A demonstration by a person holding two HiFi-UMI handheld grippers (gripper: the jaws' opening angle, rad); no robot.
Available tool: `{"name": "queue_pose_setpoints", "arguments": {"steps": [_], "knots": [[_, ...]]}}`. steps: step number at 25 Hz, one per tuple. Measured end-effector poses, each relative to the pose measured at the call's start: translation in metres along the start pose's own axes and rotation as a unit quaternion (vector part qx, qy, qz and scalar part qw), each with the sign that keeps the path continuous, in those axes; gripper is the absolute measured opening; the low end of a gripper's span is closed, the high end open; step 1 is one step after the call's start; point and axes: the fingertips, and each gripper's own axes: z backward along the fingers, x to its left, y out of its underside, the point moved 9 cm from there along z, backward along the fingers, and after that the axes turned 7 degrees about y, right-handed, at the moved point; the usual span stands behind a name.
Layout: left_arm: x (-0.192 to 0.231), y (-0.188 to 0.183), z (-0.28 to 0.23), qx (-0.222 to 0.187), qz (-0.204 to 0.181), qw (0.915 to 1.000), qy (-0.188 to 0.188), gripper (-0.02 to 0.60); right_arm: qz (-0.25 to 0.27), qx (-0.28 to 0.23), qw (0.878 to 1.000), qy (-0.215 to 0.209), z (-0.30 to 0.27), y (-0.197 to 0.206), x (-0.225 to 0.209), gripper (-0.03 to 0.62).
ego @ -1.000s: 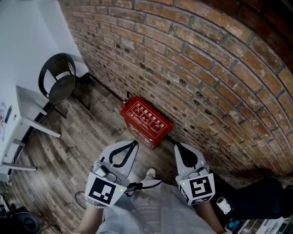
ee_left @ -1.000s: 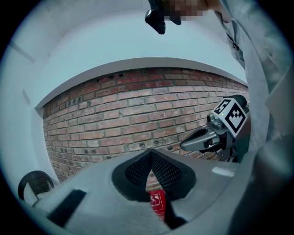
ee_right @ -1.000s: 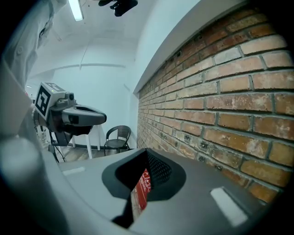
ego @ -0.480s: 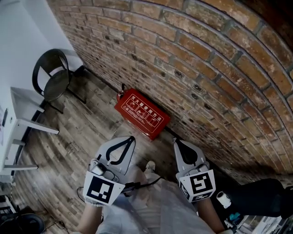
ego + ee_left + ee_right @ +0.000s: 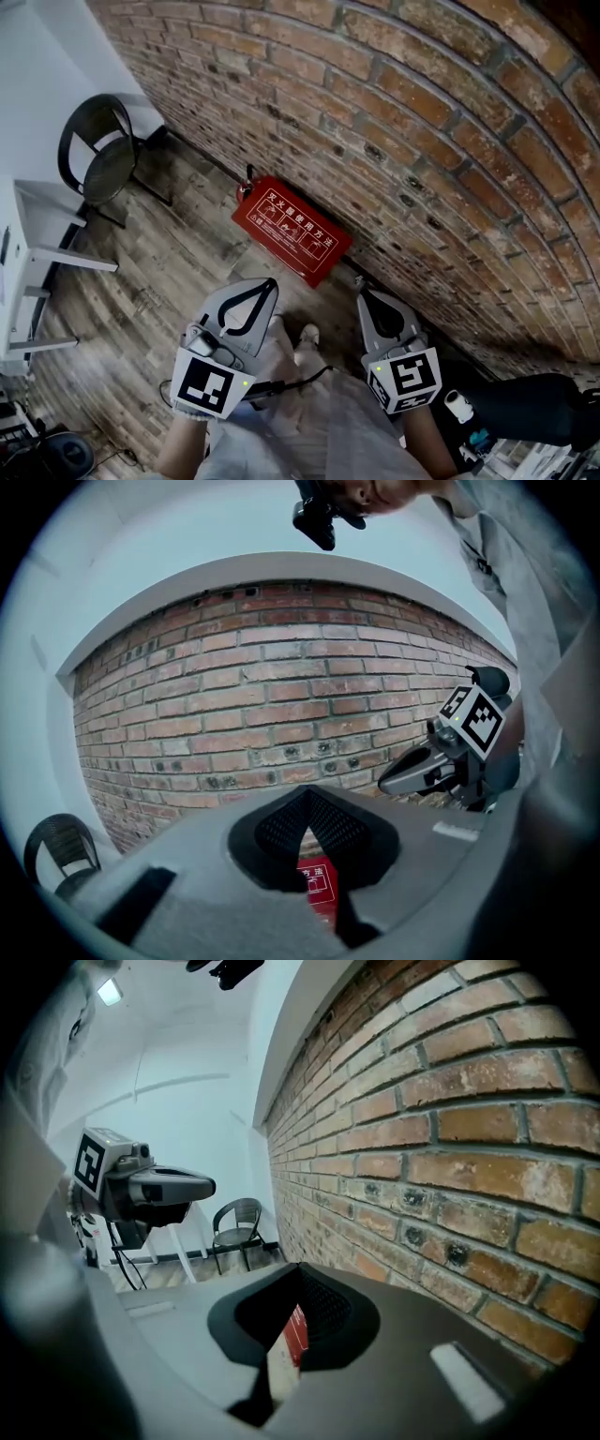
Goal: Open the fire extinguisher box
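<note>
Holding both tools low in front of me, I have the left gripper (image 5: 272, 283) with its jaws pressed together on nothing, and the right gripper (image 5: 360, 293) is just as closed and empty. They sit side by side, marker cubes toward me, noses tipped a little downward, with my shoe (image 5: 307, 334) between them on the near side of the box.

Just ahead and below lies the fire extinguisher box (image 5: 292, 230), red with white print on top, flat on the wooden floor (image 5: 169, 272), and its lid looks shut. Its long axis runs along the foot of the brick wall (image 5: 422, 141), which touches its far side, so one long edge faces me.

My left gripper aims at the body of the box, while my right one aims just past the box's right-hand end, close to the wall. Neither is plainly nearer, though I judge the left better lined up with the lid. Both are well above the box, so I would need to lower them toward that front edge.

Beyond the box's left end, well apart, stands a black chair (image 5: 98, 150).
</note>
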Motion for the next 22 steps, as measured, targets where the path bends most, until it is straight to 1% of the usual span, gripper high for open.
{"name": "queue_pose_setpoints", "arguments": {"steps": [3, 6, 11, 16, 19, 22], "knots": [[0.011, 0.010, -0.006, 0.006, 0.000, 0.9999, 0.010, -0.002, -0.007, 0.010, 1.000, 0.002, -0.015, 0.004, 0.000, 0.008], [0.023, 0.021, -0.013, 0.010, 0.010, 0.9998, 0.014, -0.002, -0.013, 0.018, 1.000, 0.003, -0.031, 0.008, 0.000, 0.008], [0.038, 0.045, -0.026, 0.021, 0.008, 0.9992, 0.034, -0.002, -0.002, 0.034, 0.999, -0.007, -0.060, 0.018, 0.007, 0.008], [0.051, 0.074, -0.040, 0.035, 0.022, 0.9983, 0.042, -0.002, 0.000, 0.055, 0.998, -0.018, -0.092, 0.039, 0.015, 0.008], [0.060, 0.091, -0.043, 0.041, 0.019, 0.9980, 0.043, -0.002, -0.006, 0.067, 0.998, -0.013, -0.109, 0.053, 0.018, 0.008], [0.065, 0.115, -0.044, 0.052, 0.028, 0.9975, 0.040, -0.002, -0.020, 0.078, 0.997, -0.004, -0.122, 0.070, 0.016, 0.008]]}}
